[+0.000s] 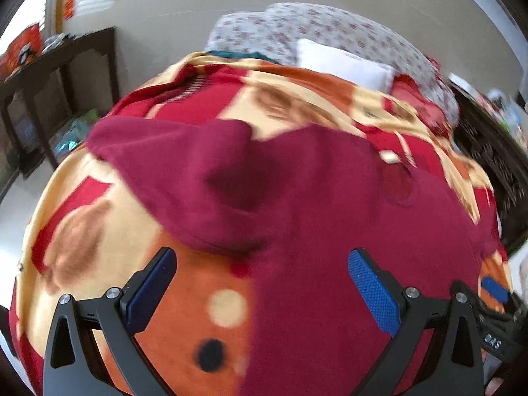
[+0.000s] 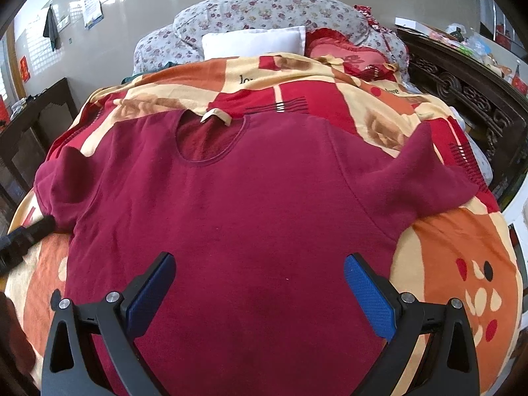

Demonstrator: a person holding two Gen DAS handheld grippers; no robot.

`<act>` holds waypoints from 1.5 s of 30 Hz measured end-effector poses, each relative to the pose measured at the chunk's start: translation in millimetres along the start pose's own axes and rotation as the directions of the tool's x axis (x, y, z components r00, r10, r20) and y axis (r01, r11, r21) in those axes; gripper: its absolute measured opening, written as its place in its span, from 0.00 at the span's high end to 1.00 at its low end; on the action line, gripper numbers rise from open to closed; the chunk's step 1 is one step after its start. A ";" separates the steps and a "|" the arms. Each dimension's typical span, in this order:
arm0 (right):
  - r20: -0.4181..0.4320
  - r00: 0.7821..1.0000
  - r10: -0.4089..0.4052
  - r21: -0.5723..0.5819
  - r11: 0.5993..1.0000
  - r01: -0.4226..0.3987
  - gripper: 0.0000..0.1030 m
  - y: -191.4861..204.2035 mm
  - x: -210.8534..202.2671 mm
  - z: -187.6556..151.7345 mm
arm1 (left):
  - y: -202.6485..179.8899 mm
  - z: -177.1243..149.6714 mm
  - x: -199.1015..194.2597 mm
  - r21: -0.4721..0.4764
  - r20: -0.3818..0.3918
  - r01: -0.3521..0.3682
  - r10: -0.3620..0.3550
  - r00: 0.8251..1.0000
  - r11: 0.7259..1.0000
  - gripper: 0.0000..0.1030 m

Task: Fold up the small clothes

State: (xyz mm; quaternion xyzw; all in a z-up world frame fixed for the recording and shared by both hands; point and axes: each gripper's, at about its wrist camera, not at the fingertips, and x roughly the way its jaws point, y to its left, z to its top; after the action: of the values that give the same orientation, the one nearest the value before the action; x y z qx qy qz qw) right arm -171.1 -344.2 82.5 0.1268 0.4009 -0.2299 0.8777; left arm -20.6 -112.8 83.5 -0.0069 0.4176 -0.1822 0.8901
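Note:
A dark red short-sleeved shirt (image 2: pixel 250 204) lies spread flat on the patterned blanket (image 2: pixel 462 264), neckline (image 2: pixel 211 142) toward the pillows and a cream tag showing. My right gripper (image 2: pixel 260 280) hovers open over the shirt's lower middle with nothing between its blue pads. In the left wrist view the same shirt (image 1: pixel 330 214) fills the right half, its left sleeve (image 1: pixel 171 171) stretching out to the left. My left gripper (image 1: pixel 262 280) is open above the shirt's left side edge, below the sleeve. The other gripper (image 1: pixel 495 300) shows at that view's right edge.
The blanket (image 1: pixel 99 231) covers a bed with a white pillow (image 2: pixel 254 44), floral bedding (image 2: pixel 264 10) and a red heart cushion (image 2: pixel 343 54) at the head. A dark carved headboard (image 2: pixel 468 92) runs along the right; a dark shelf (image 1: pixel 49 99) stands left.

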 end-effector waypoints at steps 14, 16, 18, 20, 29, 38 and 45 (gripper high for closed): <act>-0.044 0.994 0.098 -0.026 0.995 -0.099 0.00 28.3 17.7 4.8 | 225.7 71.3 95.0 -0.556 -0.095 -0.148 0.114 0.989 0.818 0.37; -0.048 0.994 0.101 -0.038 0.994 -0.103 0.00 31.1 17.2 5.1 | 234.6 73.8 108.5 -0.598 -0.078 -0.129 0.102 0.992 0.791 0.37; -0.051 0.994 0.098 -0.049 0.994 -0.101 0.00 33.4 16.0 6.1 | 233.2 78.3 113.8 -0.583 -0.041 -0.121 0.120 0.992 0.803 0.37; -0.044 0.993 0.105 -0.053 0.993 -0.108 0.00 34.7 12.9 7.9 | 231.5 86.0 121.1 -0.566 -0.031 -0.110 0.112 0.993 0.817 0.40; 0.010 0.993 0.118 -0.019 0.993 -0.117 0.00 16.0 -1.8 14.8 | 151.3 120.3 36.7 -0.392 0.163 0.215 -0.163 0.973 0.895 0.92; 0.048 0.996 0.071 0.121 0.990 -0.076 0.00 -51.2 -17.1 23.2 | -94.2 58.6 -25.9 0.060 0.057 0.532 -0.535 0.843 0.845 0.92; 0.037 0.999 0.015 0.250 0.968 -0.024 0.00 -114.3 -19.5 15.6 | -196.3 -9.9 17.5 0.149 -0.155 0.590 -0.571 0.806 0.794 0.88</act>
State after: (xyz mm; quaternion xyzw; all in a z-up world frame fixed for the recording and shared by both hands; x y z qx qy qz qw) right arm -229.9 -443.2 103.0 0.2364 0.3519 -0.2720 0.8639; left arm -80.3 -300.5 96.3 -0.0406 0.4211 -0.4855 0.7651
